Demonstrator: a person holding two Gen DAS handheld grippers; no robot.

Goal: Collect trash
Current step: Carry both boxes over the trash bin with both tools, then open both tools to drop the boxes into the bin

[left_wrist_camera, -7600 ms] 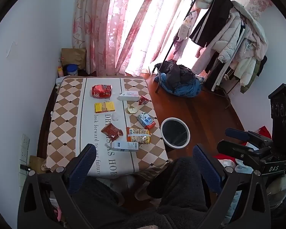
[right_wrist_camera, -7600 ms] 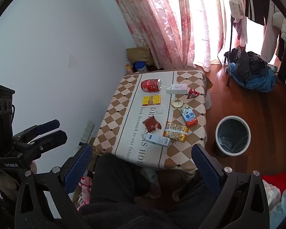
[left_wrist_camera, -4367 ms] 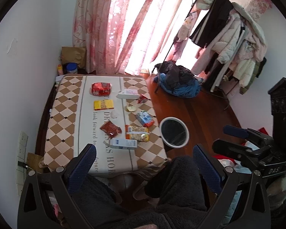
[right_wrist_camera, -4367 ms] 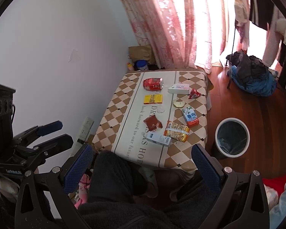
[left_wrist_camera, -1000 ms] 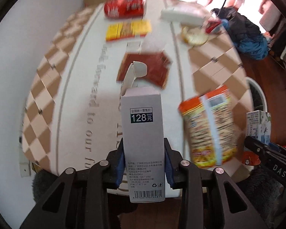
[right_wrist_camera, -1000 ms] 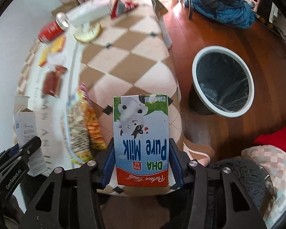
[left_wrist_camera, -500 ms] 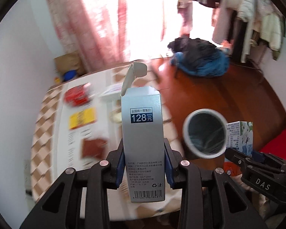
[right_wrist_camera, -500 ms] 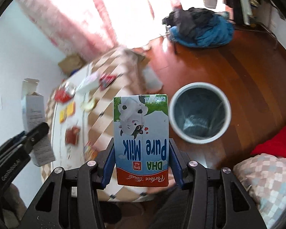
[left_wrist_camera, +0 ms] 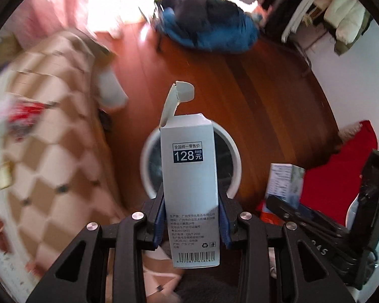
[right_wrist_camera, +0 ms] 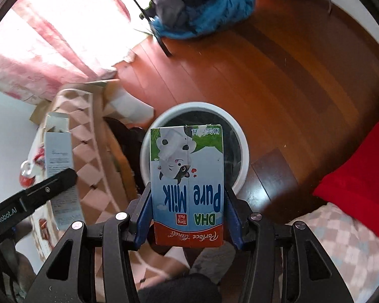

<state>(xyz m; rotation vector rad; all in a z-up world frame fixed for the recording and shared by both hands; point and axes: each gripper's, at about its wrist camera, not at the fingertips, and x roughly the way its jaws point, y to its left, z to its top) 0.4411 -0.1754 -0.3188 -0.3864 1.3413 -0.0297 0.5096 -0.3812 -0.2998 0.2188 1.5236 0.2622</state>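
My left gripper (left_wrist_camera: pixel 192 217) is shut on a tall grey-white carton box (left_wrist_camera: pixel 189 176) with an open top flap and a "128" price label. It hangs over the round white-rimmed trash bin (left_wrist_camera: pixel 233 151) on the floor. My right gripper (right_wrist_camera: pixel 188 212) is shut on a DHA Pure Milk carton (right_wrist_camera: pixel 187 184), held upside down above the same bin (right_wrist_camera: pixel 242 146). In the left wrist view the milk carton (left_wrist_camera: pixel 285 184) shows at the right. The grey box (right_wrist_camera: pixel 59 161) appears at the left of the right wrist view.
The table with its checkered cloth (left_wrist_camera: pixel 50 136) lies to the left, still carrying wrappers and a red can (right_wrist_camera: pixel 26 174). A blue and black heap of clothes (left_wrist_camera: pixel 207 27) sits on the wooden floor beyond the bin. Red fabric (right_wrist_camera: pixel 361 164) lies at the right.
Both grippers have swung away from the table and now hang lower, over the bin, which looks larger. Each keeps hold of its carton.
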